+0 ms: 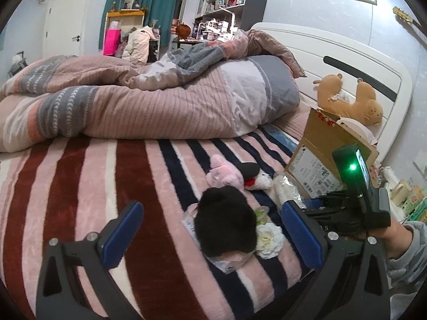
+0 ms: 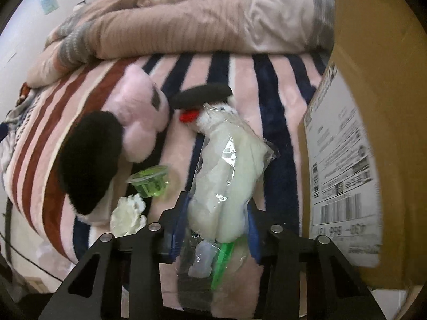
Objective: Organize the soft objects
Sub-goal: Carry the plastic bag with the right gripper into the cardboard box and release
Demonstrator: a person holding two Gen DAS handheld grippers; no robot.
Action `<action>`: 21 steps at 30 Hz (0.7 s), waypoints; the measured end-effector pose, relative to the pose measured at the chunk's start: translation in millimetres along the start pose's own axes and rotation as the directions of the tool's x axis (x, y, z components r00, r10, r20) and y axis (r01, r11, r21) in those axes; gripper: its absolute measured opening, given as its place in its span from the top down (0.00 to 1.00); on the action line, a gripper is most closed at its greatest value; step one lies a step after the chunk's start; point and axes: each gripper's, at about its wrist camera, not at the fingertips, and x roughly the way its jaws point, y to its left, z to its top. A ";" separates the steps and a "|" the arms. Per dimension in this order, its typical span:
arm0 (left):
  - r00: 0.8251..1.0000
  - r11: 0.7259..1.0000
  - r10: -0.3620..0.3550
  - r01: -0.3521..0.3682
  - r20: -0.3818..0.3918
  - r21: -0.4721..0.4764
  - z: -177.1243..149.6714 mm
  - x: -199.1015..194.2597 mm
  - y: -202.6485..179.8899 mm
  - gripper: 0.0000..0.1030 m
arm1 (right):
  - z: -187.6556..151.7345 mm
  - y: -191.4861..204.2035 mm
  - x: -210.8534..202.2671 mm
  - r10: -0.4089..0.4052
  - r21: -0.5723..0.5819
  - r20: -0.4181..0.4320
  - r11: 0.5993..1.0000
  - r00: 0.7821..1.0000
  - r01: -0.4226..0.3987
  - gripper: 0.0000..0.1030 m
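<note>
Several soft toys lie on the striped blanket (image 1: pixel 80 186). A black fluffy plush (image 1: pixel 224 224) in a plastic wrap lies between the fingers of my open left gripper (image 1: pixel 210 229), untouched. Behind it lie a pink plush (image 1: pixel 224 173) and a white dog plush with a black ear (image 1: pixel 256 178). My right gripper (image 2: pixel 217 218) is shut on a white plush in a clear bag (image 2: pixel 226 176); it also shows in the left wrist view (image 1: pixel 285 189). The pink plush (image 2: pixel 141 112) and the black plush (image 2: pixel 88 160) lie to its left.
An open cardboard box (image 2: pixel 373 106) stands at the right, close to the bagged plush; it also shows in the left wrist view (image 1: pixel 325 144). A green jelly cup (image 2: pixel 149 181) and a white fabric flower (image 2: pixel 128 216) lie nearby. A bunched duvet (image 1: pixel 133 98) fills the bed behind. A brown bear plush (image 1: pixel 352 101) rests against the headboard.
</note>
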 end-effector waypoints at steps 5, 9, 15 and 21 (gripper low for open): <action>0.995 0.996 -0.095 0.095 -0.011 -0.001 12.3 2.8 -11.5 0.01 | 1.9 20.9 -29.7 0.065 -0.105 0.100 0.993 0.993 -0.054 0.68; 0.982 0.982 -0.190 0.190 -0.021 0.003 30.7 2.9 -29.5 0.05 | 7.3 40.3 -58.5 0.178 -0.208 0.178 0.968 0.968 -0.140 0.68; 0.960 0.961 -0.276 0.276 -0.040 0.004 59.7 3.5 -57.3 0.26 | 20.9 50.6 -107.7 0.309 -0.301 0.283 0.927 0.908 -0.222 0.68; 0.949 0.948 -0.312 0.314 -0.048 0.044 90.0 7.9 -96.2 0.59 | 29.2 25.3 -143.6 0.371 -0.320 0.353 0.911 0.859 -0.262 0.68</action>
